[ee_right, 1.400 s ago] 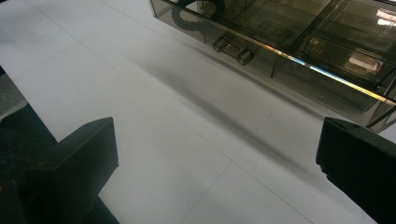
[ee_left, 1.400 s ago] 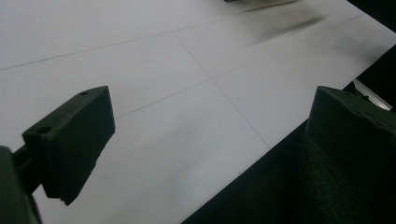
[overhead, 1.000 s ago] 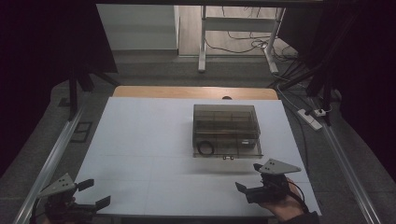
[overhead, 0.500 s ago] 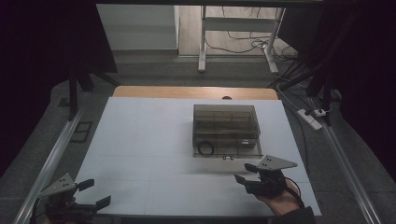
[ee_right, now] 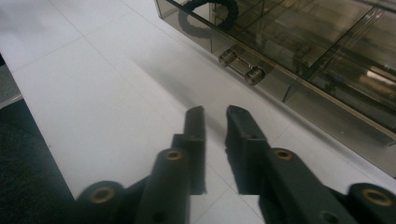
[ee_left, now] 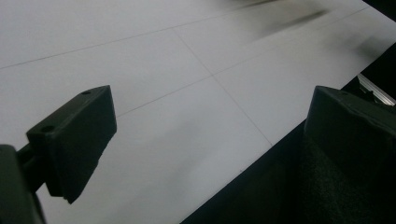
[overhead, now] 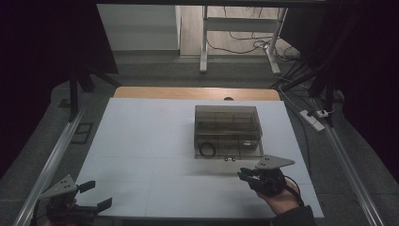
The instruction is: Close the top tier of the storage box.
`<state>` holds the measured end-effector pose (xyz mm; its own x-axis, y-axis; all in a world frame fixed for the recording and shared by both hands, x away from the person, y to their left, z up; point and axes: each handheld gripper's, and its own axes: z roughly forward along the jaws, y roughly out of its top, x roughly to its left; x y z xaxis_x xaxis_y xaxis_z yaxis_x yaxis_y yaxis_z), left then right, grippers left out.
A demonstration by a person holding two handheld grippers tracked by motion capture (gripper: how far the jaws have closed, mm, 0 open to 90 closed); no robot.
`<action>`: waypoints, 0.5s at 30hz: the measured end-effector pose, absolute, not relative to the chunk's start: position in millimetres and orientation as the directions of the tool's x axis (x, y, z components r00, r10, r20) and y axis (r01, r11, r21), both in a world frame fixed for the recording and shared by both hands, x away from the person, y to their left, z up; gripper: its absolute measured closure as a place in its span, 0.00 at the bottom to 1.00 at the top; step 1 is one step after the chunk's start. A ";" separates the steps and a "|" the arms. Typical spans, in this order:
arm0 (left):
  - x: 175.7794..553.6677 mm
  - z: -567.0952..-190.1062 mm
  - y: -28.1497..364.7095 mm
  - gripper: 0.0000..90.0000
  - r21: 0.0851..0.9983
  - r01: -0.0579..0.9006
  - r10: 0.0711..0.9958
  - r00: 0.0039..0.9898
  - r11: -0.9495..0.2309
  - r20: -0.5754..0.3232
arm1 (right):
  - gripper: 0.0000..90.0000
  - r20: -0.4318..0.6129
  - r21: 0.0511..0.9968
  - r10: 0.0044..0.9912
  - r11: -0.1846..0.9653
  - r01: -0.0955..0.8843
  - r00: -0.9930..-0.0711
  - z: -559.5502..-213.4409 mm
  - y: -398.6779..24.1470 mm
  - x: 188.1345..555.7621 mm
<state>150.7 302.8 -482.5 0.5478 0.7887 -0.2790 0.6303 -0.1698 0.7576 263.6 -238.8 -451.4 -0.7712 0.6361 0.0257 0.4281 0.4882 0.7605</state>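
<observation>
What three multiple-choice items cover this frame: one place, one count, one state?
1. Where is the clear box relative to the right gripper?
A. beyond it
B. at the table's left edge
C. under it

2. How many small knobs show on the box front?
A. none
B. two
C. five

3. The left gripper jaws are:
A. wide apart
B. clamped on the box
C. holding a cable

A: the high view shows the box past the jaws.
B: the right gripper view shows a pair.
A: bare table shows between them.

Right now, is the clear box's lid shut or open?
Shut: the lid lies flat on the clear box, its front latch down.
</observation>
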 end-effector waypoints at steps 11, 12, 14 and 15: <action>150.9 -482.4 302.7 0.04 0.756 0.630 0.789 0.549 -0.174 -0.276 | 0.99 0.038 0.772 0.624 0.478 0.419 -0.781 -448.8 -234.7 274.1; 150.9 -482.4 302.6 0.04 0.756 0.630 0.789 0.549 -0.175 -0.275 | 0.99 0.042 0.771 0.624 0.477 0.423 -0.781 -449.2 -234.2 275.3; 150.9 -482.4 302.3 0.04 0.755 0.631 0.790 0.549 -0.177 -0.274 | 0.99 0.039 0.767 0.621 0.484 0.421 -0.783 -450.1 -232.8 277.6; 151.0 -482.4 302.2 0.04 0.754 0.632 0.790 0.549 -0.178 -0.273 | 0.99 0.034 0.765 0.619 0.489 0.420 -0.784 -450.4 -231.9 278.7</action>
